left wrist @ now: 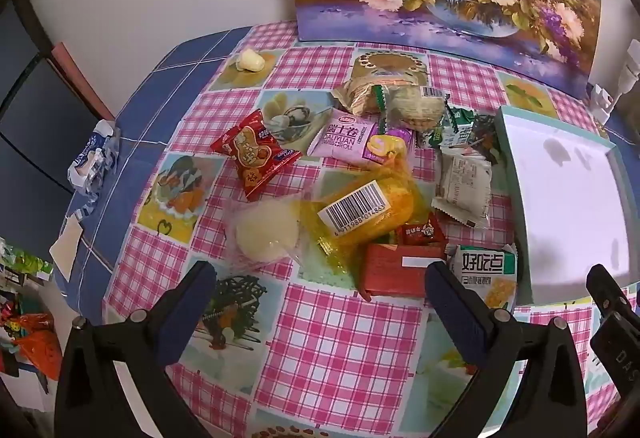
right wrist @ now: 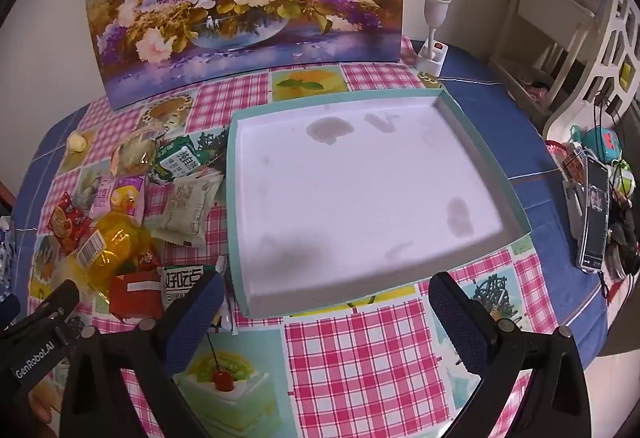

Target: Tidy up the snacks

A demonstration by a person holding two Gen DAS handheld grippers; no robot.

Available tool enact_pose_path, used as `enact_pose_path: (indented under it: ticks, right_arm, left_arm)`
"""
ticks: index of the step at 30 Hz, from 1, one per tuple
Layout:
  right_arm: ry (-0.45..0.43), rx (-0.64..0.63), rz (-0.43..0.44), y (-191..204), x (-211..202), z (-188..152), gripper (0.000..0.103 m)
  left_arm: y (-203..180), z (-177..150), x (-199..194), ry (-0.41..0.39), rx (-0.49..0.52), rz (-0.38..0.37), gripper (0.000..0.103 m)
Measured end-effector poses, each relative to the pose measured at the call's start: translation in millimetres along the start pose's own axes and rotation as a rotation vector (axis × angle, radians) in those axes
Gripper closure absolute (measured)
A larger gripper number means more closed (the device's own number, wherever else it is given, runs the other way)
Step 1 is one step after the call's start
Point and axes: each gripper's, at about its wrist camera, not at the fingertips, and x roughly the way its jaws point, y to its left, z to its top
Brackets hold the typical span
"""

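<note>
I am holding the left gripper (left wrist: 320, 290) with its ribbed blue pads spread wide and empty, hovering above a heap of crinkly snack packets (left wrist: 360, 173) on the glossy checked tablecloth (left wrist: 344, 350), the yellow cellophane pack (left wrist: 368, 213) and flat red packet (left wrist: 396, 274) lying just beyond the tips. I am keeping the right gripper (right wrist: 326, 302) equally wide, empty, framing the near edge of the shallow teal-rimmed white tray (right wrist: 236, 197) sitting just right of the heap.

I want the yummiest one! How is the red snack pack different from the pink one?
The red snack pack has a peanut-shaped picture; the pink snack pack shows a yellow roll. The red pack lies apart at the pile's left edge; the pink pack touches other snacks. Both are sealed and lie flat on the tablecloth.
</note>
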Motion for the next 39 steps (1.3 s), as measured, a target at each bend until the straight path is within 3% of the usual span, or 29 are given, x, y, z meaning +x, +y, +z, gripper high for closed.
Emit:
enact_pose_path:
  ticks: [39]
  right_arm:
    - [-0.013, -0.006, 0.002, -2.3, -5.5, 2.1, 0.0]
  left_arm:
    - [0.0, -1.6, -8.0, -0.007, -0.016, -0.03, 0.0]
